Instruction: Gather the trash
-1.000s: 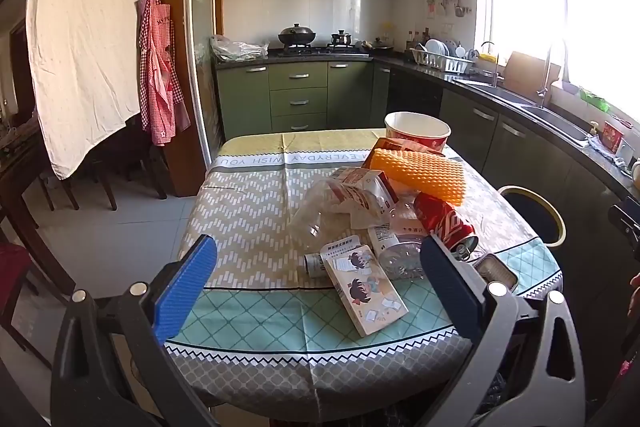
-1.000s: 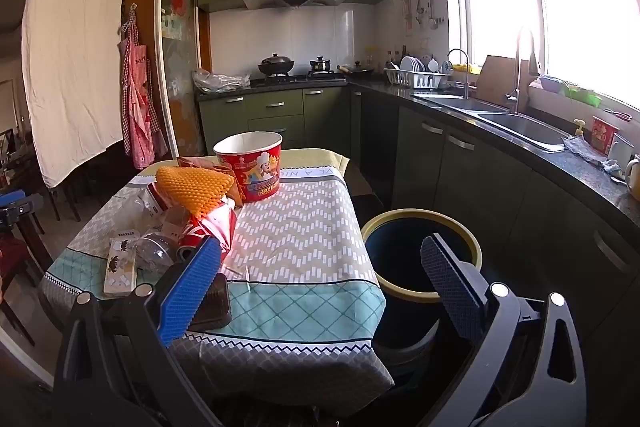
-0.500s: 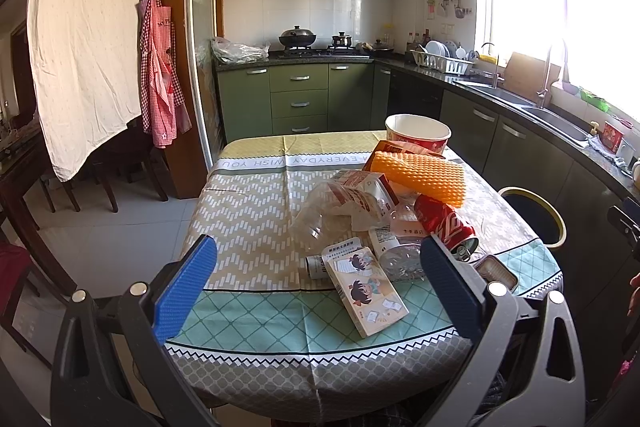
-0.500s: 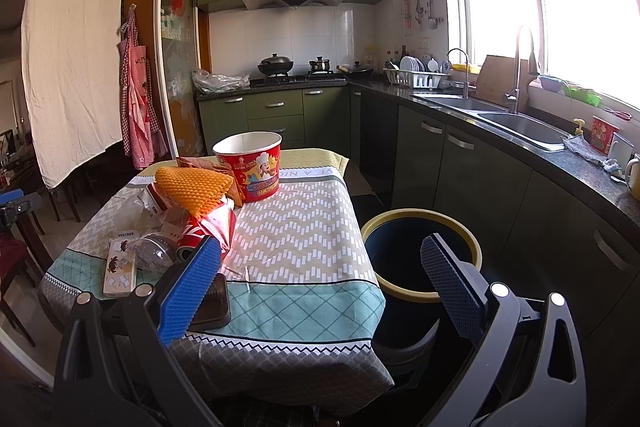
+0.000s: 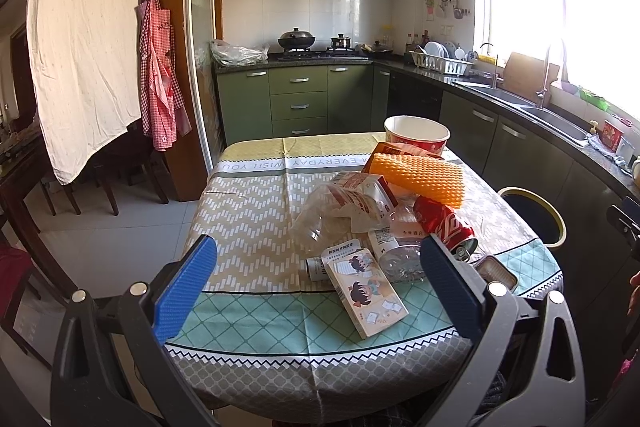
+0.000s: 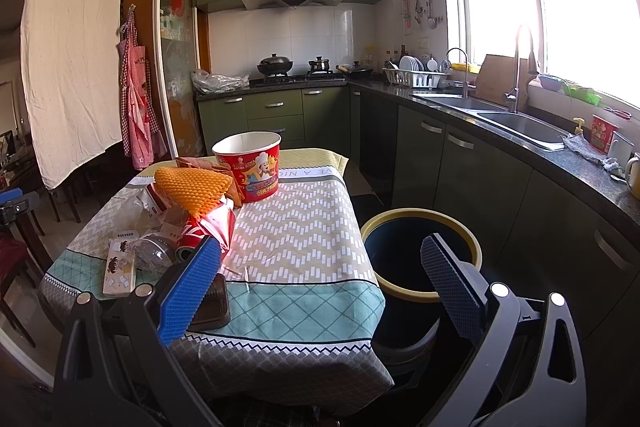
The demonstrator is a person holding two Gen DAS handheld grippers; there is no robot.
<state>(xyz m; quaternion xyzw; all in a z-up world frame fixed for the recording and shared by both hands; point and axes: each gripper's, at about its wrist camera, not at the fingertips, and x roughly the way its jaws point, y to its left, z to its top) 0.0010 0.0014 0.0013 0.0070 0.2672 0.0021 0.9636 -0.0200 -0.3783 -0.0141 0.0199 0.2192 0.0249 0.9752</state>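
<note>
Your left gripper (image 5: 318,283) is spread wide and holds nothing; the trash pile (image 5: 384,215) lies on the table (image 5: 248,211) ahead, between its fingers. Your right gripper (image 6: 320,279) is likewise wide and empty; the pile sits beyond its left finger (image 6: 188,291), the bin (image 6: 420,251) between both.

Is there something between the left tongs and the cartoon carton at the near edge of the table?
Nothing visible blocks it. The left tongs are open and apart from the table, and the cartoon carton lies nearest them, in front of the clear plastic bottle and the red cola can.
</note>
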